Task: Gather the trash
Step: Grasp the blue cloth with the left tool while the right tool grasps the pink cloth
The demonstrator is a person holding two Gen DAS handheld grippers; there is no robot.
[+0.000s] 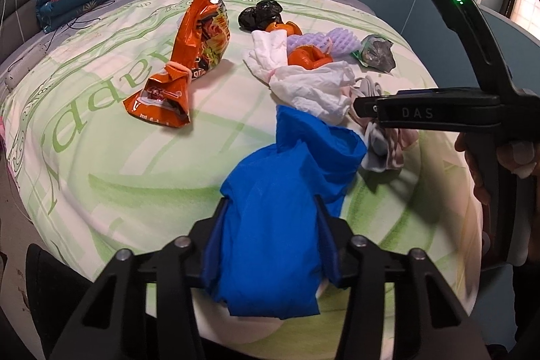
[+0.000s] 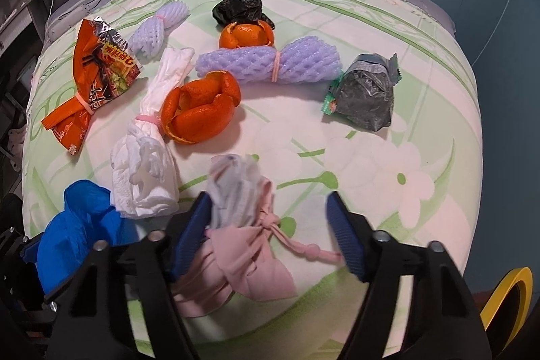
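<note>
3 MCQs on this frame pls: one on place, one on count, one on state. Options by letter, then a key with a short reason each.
1. What lies between the right tongs?
A. the pink-and-white cloth bundle
B. the black bag
C. the snack wrapper

2. How many orange peels lie on the bedspread?
A. one
B. two
C. four

3. What state are the left tongs in?
A. open and empty
B. shut on the blue glove
C. shut on the white tissue

Key:
1 A: the pink-and-white cloth bundle sits against one finger, the other standing clear of it.
2 B: a near peel and a far peel.
3 B: the blue glove fills the gap between both pads.
</note>
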